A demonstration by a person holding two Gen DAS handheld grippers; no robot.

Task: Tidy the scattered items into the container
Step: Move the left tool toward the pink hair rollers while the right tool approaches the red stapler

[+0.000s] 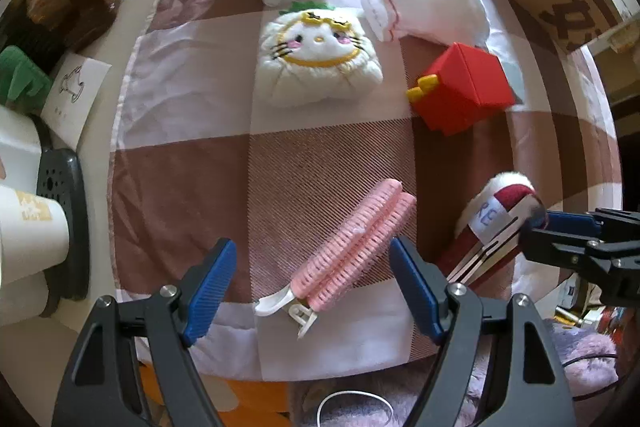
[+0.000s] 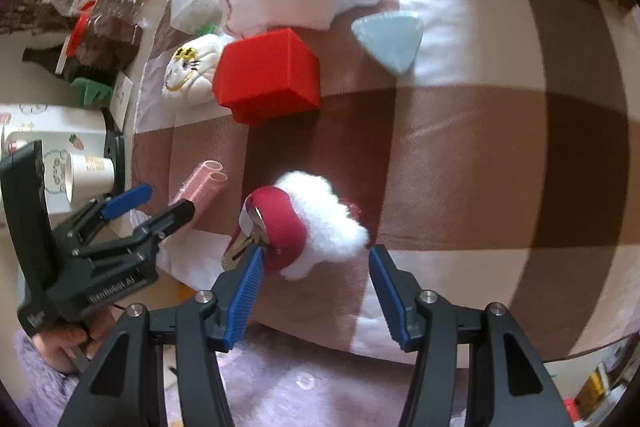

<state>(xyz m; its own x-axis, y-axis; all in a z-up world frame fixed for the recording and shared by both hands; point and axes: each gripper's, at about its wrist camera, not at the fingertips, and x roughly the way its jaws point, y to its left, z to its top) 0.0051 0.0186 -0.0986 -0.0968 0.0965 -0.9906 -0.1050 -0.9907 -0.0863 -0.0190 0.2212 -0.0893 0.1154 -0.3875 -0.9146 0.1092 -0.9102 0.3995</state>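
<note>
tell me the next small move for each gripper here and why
Probably close both. The left gripper is open with the pink hair roller clip lying between its fingers, and the right gripper is open around the red and white fluffy hair clip, one finger already at its red side. Neither item is gripped yet, so lifting comes afterwards.

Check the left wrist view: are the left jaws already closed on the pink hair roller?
No, the left gripper stands open, its blue pads apart on either side of the pink hair roller, touching nothing.
</note>
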